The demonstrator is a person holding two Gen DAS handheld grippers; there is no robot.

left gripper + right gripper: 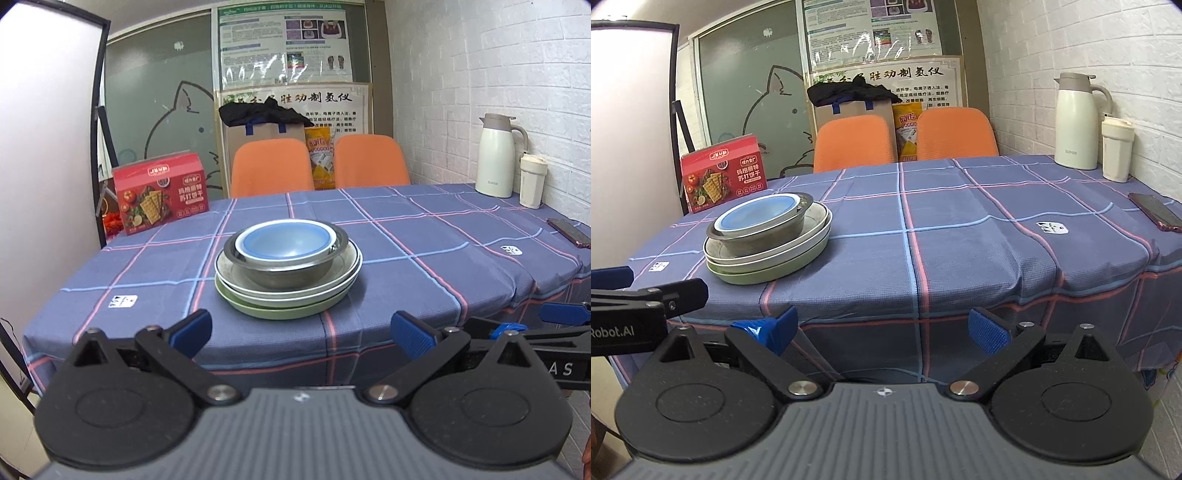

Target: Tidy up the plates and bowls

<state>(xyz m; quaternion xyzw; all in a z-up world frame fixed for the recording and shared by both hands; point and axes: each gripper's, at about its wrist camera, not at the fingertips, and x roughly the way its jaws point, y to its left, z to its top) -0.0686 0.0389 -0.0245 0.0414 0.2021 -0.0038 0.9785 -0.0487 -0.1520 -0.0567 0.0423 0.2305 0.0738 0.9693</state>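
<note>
One stack stands on the checked tablecloth: a blue bowl [286, 243] nested in a steel bowl [288, 271], on white plates [343, 275], on a green plate [280, 312] at the bottom. In the right wrist view the stack sits at the left: blue bowl [761, 214], steel bowl [764, 238], white plates [798, 251], green plate [757, 277]. My left gripper [301, 332] is open and empty, held short of the table's front edge, facing the stack. My right gripper [882, 328] is open and empty, to the right of the stack, off the table's front edge.
A red cracker box [159, 194] stands at the back left. A white thermos jug [496, 155] and a cream cup [532, 181] stand at the back right by the brick wall. A phone [1154, 212] lies near the right edge. Two orange chairs [271, 166] stand behind the table.
</note>
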